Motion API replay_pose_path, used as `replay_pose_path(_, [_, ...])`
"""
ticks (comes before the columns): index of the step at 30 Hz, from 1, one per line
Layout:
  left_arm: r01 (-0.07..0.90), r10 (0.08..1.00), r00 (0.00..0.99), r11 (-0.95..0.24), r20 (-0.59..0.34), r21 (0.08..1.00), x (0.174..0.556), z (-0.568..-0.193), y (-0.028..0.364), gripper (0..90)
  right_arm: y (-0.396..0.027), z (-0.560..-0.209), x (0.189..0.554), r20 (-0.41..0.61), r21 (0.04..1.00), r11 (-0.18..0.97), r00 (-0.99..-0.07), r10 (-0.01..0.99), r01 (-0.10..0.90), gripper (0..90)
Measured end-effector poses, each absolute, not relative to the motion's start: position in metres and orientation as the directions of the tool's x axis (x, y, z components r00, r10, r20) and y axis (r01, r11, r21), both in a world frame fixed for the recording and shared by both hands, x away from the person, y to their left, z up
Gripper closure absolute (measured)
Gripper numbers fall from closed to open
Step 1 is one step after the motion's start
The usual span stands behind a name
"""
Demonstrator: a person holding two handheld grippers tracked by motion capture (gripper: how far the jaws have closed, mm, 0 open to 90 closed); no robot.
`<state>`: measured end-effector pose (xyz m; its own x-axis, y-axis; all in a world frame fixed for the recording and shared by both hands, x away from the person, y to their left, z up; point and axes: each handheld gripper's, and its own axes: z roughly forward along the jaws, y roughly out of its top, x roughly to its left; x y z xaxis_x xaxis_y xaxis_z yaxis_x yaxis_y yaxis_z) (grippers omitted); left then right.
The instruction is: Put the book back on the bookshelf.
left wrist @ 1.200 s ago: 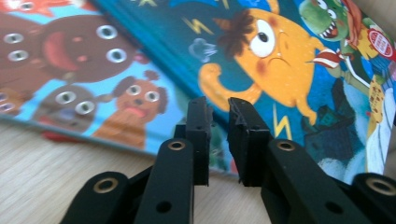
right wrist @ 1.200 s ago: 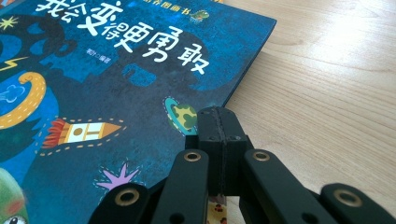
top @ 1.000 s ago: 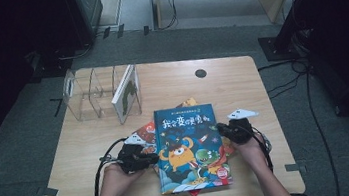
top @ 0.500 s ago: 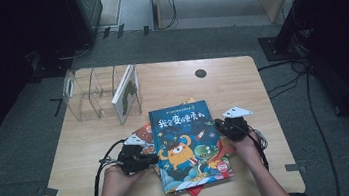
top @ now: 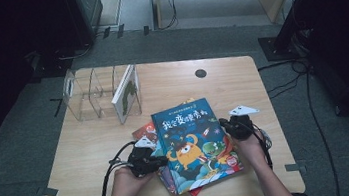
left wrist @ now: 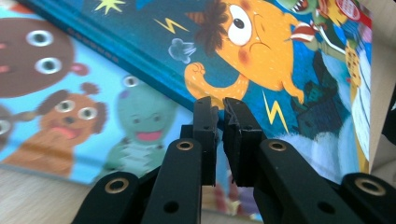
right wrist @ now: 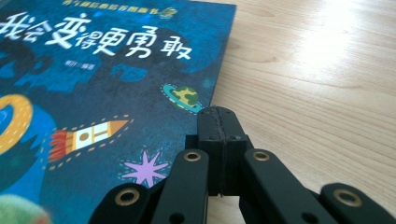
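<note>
Blue book [top: 195, 143] lies on top of a loose pile of books [top: 147, 130] near the front edge of the bench [top: 240, 77], cover up, skewed a little against the edges. Clear rack [top: 92, 94] stands at the far left corner with one book [top: 126, 94] already upright in its right-hand slot; the other slots look free. My reading: sorting has begun, one book filed, the pile left to do, and the blue book is next and not yet lifted. Left hand-held gripper [top: 159, 160] sits at the blue book's left edge. In the left gripper view its jaws have just been closing and stand almost together with a thin gap between the fingertips [left wrist: 205, 109], the tips at the cover's edge where it overlaps the book below; I cannot tell whether the cover is pinched between them. Right hand-held gripper [top: 222, 122] is at the book's right edge, toward the far right corner of the cover. In the right gripper view its jaws are pressed fully together with nothing between them, the tip [right wrist: 218, 114] resting just off the cover edge on bare wood, seemingly steadying or nudging the book from that side. A grey cap [top: 200, 73] sits near the far edge, well apart.
</note>
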<state>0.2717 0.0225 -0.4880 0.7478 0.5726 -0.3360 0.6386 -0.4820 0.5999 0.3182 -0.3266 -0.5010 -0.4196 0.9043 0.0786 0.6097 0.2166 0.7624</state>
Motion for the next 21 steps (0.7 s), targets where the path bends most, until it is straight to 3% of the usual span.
replay_pose_path(6, [0.637, 0.574, 0.749, -0.485, -0.332, 0.6, 0.267, -0.488, 0.018, 84.4, -0.319, -0.508, 0.326, 0.053, 0.773, 0.201, -0.376, 0.925, 0.602, 90.0])
replay_pose_path(15, [0.622, 0.578, 0.755, -0.483, -0.309, 0.616, 0.263, -0.488, 0.012, 85.5, -0.314, -0.509, 0.342, 0.039, 0.776, 0.226, -0.402, 0.915, 0.589, 90.0])
replay_pose_path(18, [0.609, 0.583, 0.763, -0.503, -0.28, 0.613, 0.268, -0.482, 0.017, 79.7, -0.319, -0.505, 0.339, -0.015, 0.806, 0.257, -0.415, 0.909, 0.533, 89.6])
replay_pose_path(21, [0.616, 0.594, 0.749, -0.46, -0.294, 0.639, 0.276, -0.475, 0.031, 76.3, -0.329, -0.499, 0.335, 0.023, 0.821, 0.218, -0.412, 0.911, 0.528, 85.1])
